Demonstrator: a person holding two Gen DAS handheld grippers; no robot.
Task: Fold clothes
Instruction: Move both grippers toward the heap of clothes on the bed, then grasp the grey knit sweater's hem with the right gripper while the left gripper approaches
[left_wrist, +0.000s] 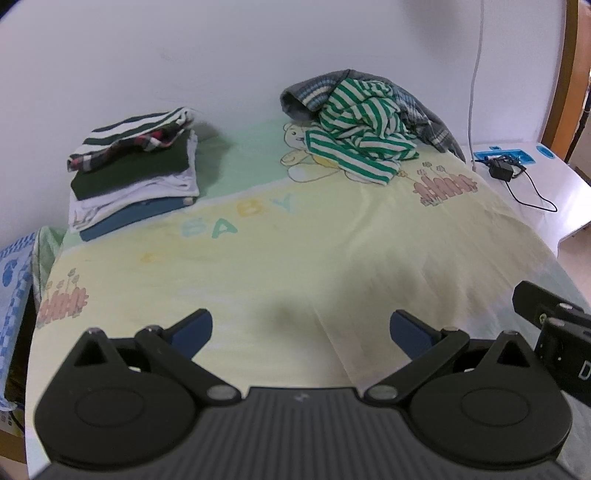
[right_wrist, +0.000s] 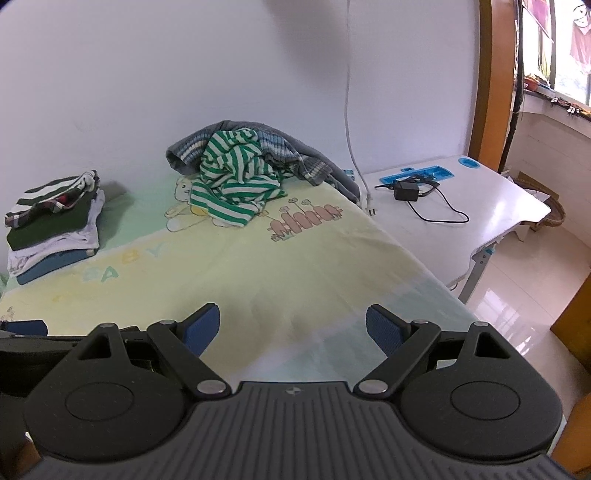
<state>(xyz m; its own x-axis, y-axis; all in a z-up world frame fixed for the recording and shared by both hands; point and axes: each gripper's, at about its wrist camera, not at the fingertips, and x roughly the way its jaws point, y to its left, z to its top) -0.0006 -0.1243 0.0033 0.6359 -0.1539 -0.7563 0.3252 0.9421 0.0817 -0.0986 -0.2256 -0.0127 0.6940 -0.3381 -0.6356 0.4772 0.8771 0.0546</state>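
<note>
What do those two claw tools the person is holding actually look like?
Both match. The left gripper and right gripper have a ribbed dark grey body with a small logo, two round black discs, black linkage arms with silver pivot pins, and blue pads on the fingers. No hands, sleeves or cables show.

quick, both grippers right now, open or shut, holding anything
left gripper: open, holding nothing, over the bedsheet
right gripper: open, holding nothing

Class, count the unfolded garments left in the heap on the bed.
2: a green-striped top lying in front, and a grey striped garment draped behind and under it. More may be hidden beneath.
</note>
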